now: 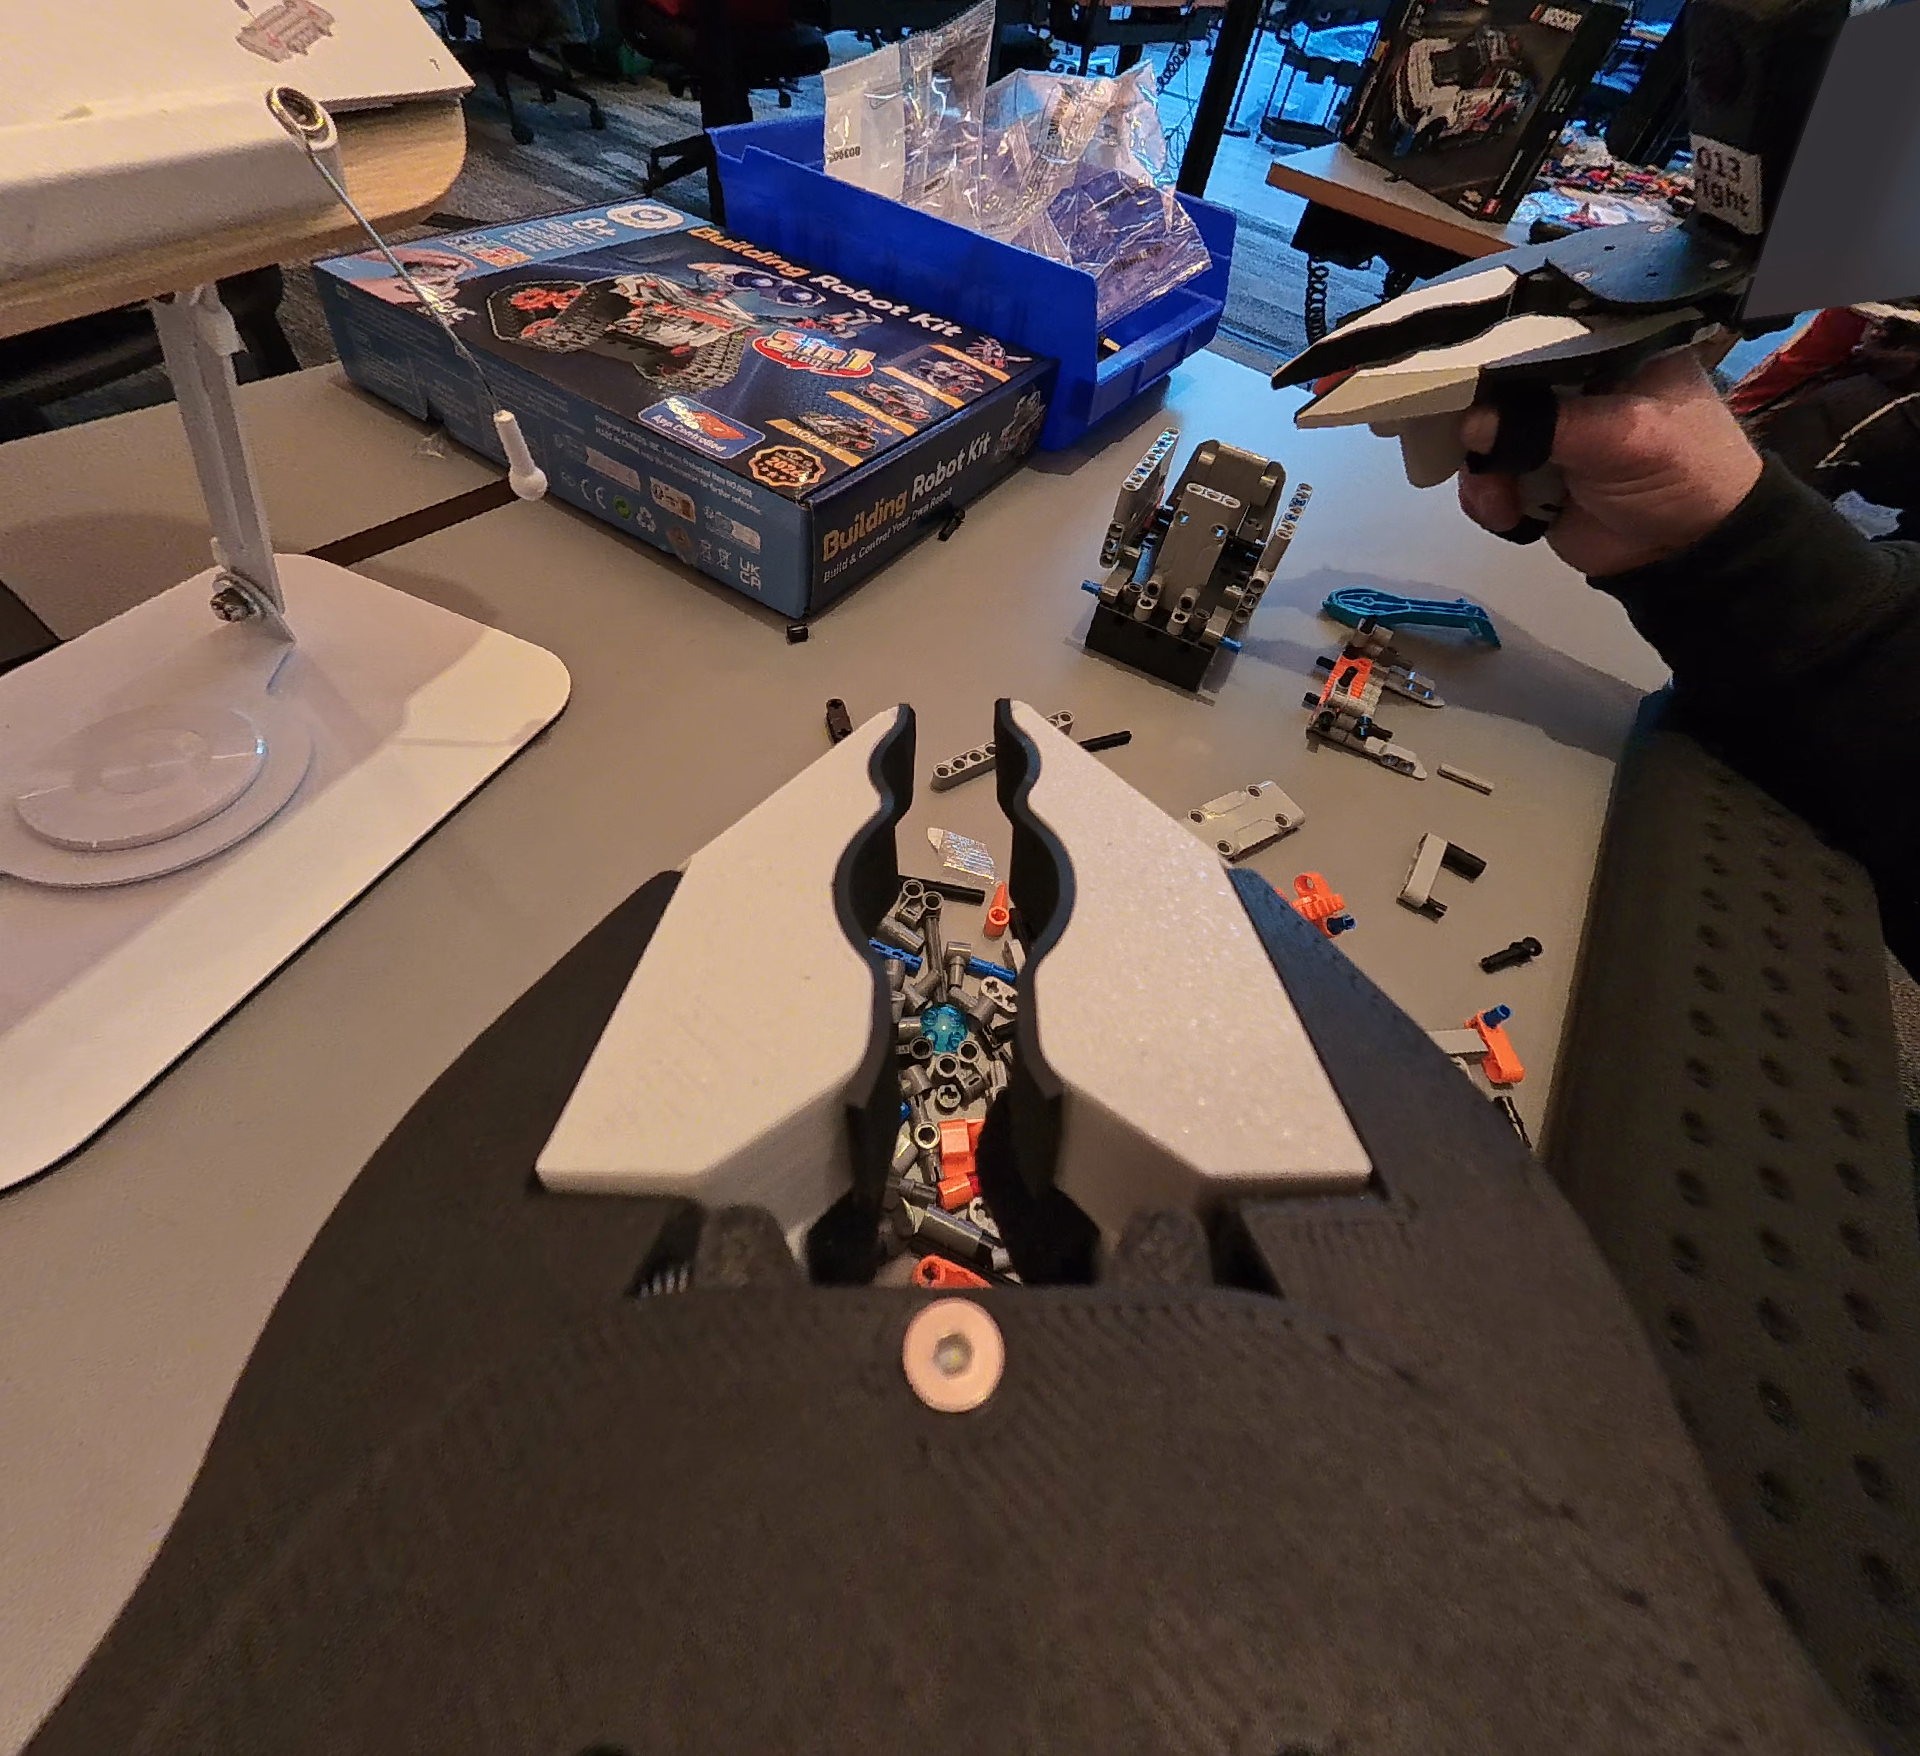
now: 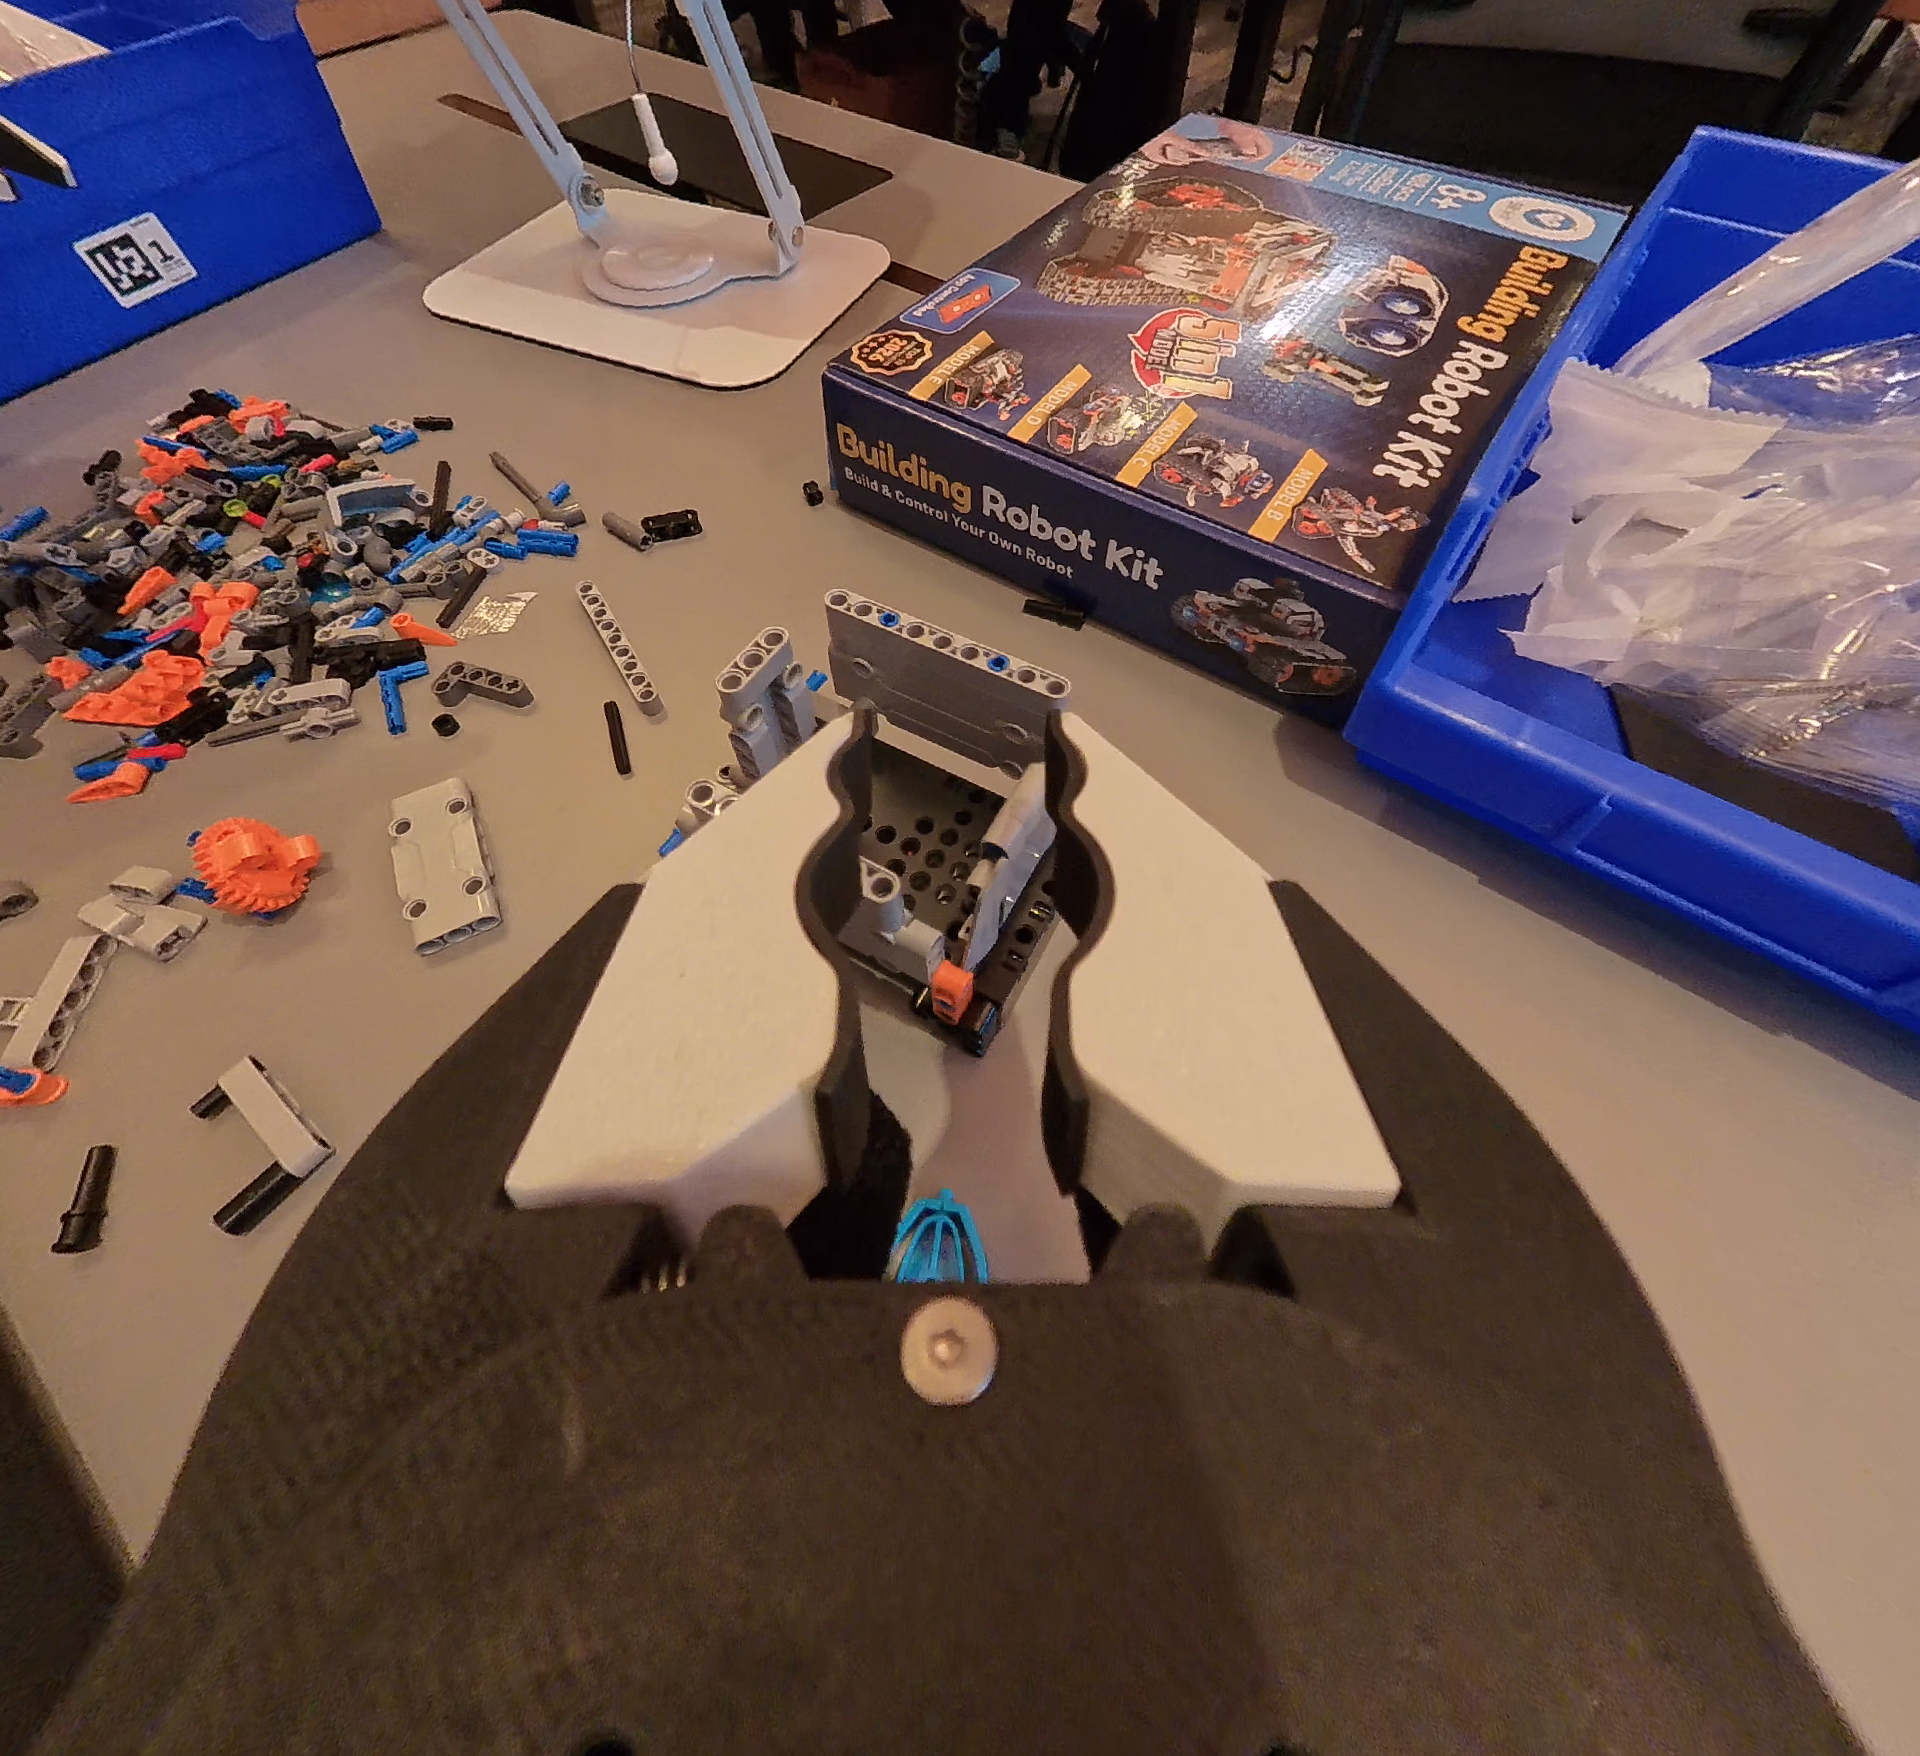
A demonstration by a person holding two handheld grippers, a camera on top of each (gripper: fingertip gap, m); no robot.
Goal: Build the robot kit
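Observation:
My left gripper (image 1: 954, 719) is open by a narrow gap and empty. It hovers over a pile of small grey, black, blue and orange building parts (image 1: 945, 1062), which also shows in the right wrist view (image 2: 239, 584). My right gripper (image 2: 958, 719) is open and empty. It hangs above a grey and black part-built model (image 2: 935, 875) that stands on the table. In the left wrist view the right gripper (image 1: 1382, 366), held by a hand (image 1: 1610, 480), is above and right of the model (image 1: 1195, 563). The fingers hide part of the pile and model.
A dark-blue kit box (image 1: 707, 397) (image 2: 1226, 418) lies behind the model, with a blue bin (image 1: 883, 252) (image 2: 1507, 771) of plastic bags beside it. A white booklet stand (image 1: 260, 719) (image 2: 665, 293) is at the left. A second blue bin (image 2: 156, 148), a teal tool (image 1: 1413, 610) and a grey panel (image 2: 447, 865) lie nearby. The grey panel (image 2: 447, 865) lies around 15 cm away from my right fingertips. It turns up in the left wrist view (image 1: 1243, 810) as well.

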